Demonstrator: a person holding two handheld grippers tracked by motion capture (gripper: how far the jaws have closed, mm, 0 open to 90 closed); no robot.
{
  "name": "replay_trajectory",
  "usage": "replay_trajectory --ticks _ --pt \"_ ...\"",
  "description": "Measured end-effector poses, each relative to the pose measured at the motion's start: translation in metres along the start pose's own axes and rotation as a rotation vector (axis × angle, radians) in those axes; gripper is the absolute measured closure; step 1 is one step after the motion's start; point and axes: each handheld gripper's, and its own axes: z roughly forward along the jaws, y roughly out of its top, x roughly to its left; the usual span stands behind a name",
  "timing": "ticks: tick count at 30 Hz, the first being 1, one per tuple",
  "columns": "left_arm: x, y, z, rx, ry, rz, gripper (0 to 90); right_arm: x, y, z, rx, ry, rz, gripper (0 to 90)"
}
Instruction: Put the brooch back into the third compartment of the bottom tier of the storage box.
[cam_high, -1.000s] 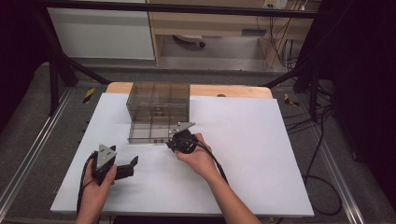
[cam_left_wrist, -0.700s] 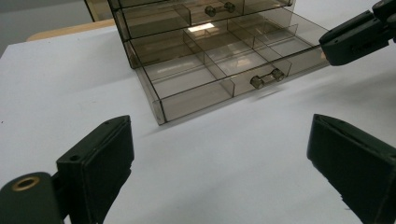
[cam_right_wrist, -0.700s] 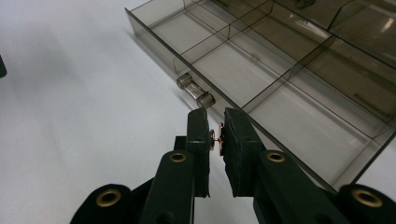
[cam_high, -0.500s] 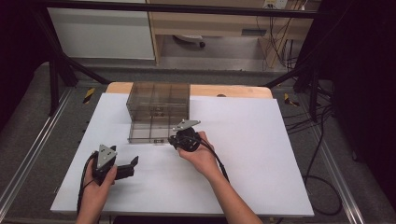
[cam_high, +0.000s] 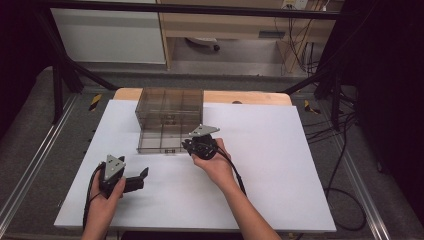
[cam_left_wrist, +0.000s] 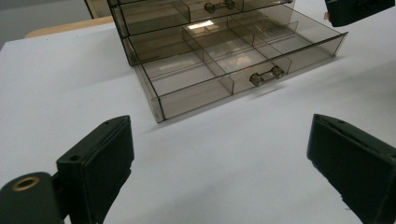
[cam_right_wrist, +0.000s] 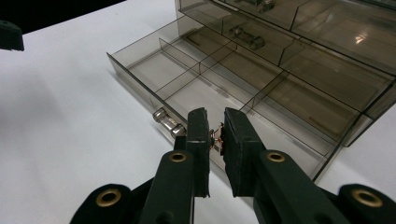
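Right gripper (cam_right_wrist: 215, 135) pinching some tiny coppery part (cam_right_wrist: 216, 138) over the pulled-out drawer (cam_right_wrist: 196, 88), probably for dropping in; left gripper (cam_left_wrist: 219, 154) idling wide open.

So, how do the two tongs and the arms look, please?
Both tongs, left and right, are black with two flat, block-like jaws and brass-coloured rivets. Each carries a grey three-cornered plate on top, and a black cable trails from each. The forearms are bare, with no sleeves visible.

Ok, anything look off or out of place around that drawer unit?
Nothing stands out. The smoky drawer unit sits square on the white table, its bottom drawer pulled out, compartments bare. The right gripper pinches something tiny over it; the left gripper waits open.
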Motion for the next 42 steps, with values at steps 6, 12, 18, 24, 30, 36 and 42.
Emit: replay_trajectory --ticks 6,12,18,24,30,36,42 --pt "0.000 -0.001 0.000 0.003 0.001 -0.003 7.3 -0.005 0.001 -0.004 -0.025 -0.011 0.030 81.0" --pt "0.001 -0.001 -0.001 0.003 0.006 -0.009 7.3 -0.012 0.003 -0.008 -0.058 -0.041 0.047 81.0" --pt "0.001 -0.001 -0.001 0.003 0.004 -0.010 7.3 -0.016 0.006 -0.013 -0.083 -0.063 0.057 81.0" --pt "0.001 -0.001 -0.001 0.004 0.004 -0.007 7.3 -0.018 0.009 -0.014 -0.085 -0.068 0.053 81.0" --pt "0.002 -0.001 -0.001 0.003 0.005 -0.009 7.3 -0.021 0.011 -0.013 -0.085 -0.076 0.059 80.9" --pt "0.001 -0.001 -0.001 0.002 0.005 -0.011 7.3 -0.025 0.011 -0.011 -0.073 -0.081 0.063 80.9" --pt "0.002 -0.001 -0.001 0.003 0.006 -0.011 7.3 -0.029 0.011 -0.009 -0.065 -0.096 0.066 80.9"
